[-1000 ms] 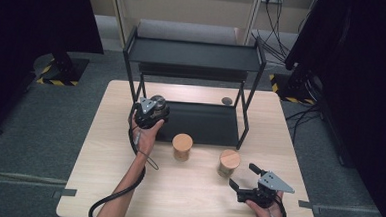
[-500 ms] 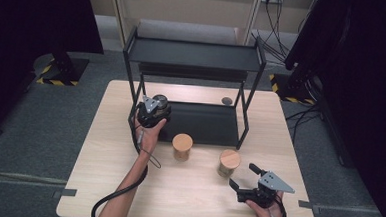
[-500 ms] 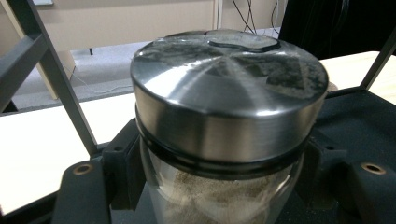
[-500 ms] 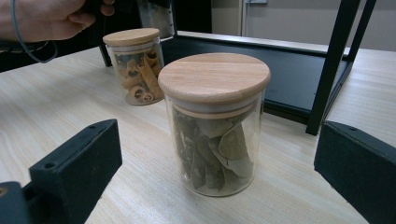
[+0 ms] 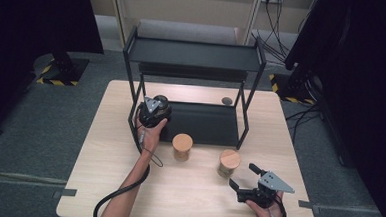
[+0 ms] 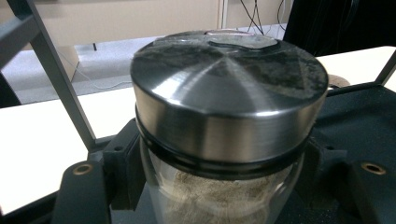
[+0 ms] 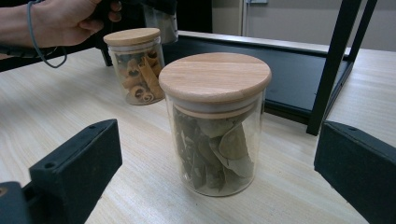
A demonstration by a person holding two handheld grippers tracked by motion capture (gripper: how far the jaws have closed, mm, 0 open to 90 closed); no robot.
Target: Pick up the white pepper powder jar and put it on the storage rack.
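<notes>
Brushed-metal lid and clear glass identify the spice jar [image 6: 224, 135] clamped in the left gripper [image 5: 153, 111]; its 2 jaws press against the glass on both sides just below the lid, and pale ground powder shows inside. In the high view, the left gripper sits at the front-left corner of the black shelf rack [image 5: 193, 56], level with the rack's lower tray [image 5: 205, 124] and beside its left front post. The jar stands upright in the jaws; whether its base touches the tray cannot be told.

The right gripper [image 5: 249, 184] rests low over the wooden table [image 5: 104, 149], in front of the rack and toward its right side. Its 2 jaws are spread wide with nothing between them. Directly ahead of the jaws, apart from them, stands a glass jar of bay leaves [image 7: 217, 123] with a wooden lid. A 2nd wooden-lidded jar, holding cinnamon sticks [image 7: 137, 65], stands nearer the rack, just in front of the tray's front edge. A small dark disc [image 5: 226, 101] lies on the table behind the rack's right rear post.
</notes>
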